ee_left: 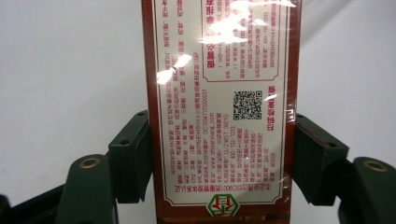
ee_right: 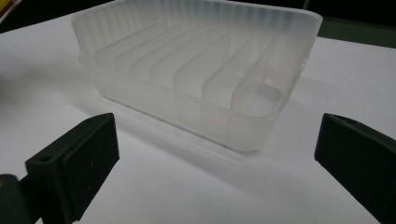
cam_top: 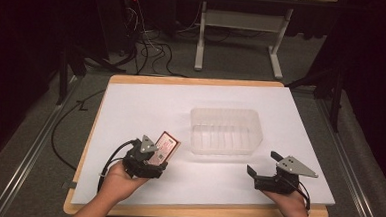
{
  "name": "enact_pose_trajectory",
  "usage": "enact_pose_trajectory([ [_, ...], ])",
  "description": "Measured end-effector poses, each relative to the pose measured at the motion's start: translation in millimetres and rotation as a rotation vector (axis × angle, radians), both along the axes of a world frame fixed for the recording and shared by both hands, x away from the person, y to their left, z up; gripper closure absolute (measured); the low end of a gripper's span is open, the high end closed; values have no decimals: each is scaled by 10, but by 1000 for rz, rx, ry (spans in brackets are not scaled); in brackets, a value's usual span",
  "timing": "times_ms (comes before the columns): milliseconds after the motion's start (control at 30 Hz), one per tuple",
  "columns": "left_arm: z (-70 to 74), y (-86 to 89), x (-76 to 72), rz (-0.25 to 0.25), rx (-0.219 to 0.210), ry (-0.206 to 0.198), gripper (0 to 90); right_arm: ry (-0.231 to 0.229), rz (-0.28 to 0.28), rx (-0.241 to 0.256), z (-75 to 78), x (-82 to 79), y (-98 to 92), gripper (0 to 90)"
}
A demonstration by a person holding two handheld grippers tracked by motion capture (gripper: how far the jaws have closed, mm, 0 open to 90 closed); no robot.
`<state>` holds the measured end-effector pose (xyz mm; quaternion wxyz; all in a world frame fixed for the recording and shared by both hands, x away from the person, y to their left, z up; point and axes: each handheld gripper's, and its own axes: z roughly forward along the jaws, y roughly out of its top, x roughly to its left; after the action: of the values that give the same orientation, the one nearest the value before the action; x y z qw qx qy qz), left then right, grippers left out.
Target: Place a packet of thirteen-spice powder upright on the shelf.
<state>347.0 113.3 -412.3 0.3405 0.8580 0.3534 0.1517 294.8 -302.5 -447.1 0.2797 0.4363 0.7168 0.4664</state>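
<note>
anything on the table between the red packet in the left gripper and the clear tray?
Nothing visible. The red packet sits clamped in the left hand-held gripper; from there to the clear tray there is just bare white table.

The red-bordered, film-wrapped flat box (ee_left: 219,107) carries dense red Chinese print on a cream panel (upside down in the left gripper view, too small to read), a black QR code, and a green-and-red emblem.
</note>
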Motion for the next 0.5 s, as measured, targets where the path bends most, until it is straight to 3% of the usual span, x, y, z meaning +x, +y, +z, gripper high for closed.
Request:
enact_pose_trajectory([
  [133,48,-29,-9,38,-78,-54,325,-1,0,8,9,-3,4,1],
  [233,-21,-81,-38,72,-154,-72,325,1,5,4,1,2,5,2],
  [300,-106,-115,-66,74,-185,-89,325,5,12,3,9,2,11,11],
  [367,-156,-123,-80,63,-214,-80,325,3,17,9,23,-3,15,15],
  [500,-161,-96,-123,38,-256,-96,325,3,18,11,26,-13,44,15],
])
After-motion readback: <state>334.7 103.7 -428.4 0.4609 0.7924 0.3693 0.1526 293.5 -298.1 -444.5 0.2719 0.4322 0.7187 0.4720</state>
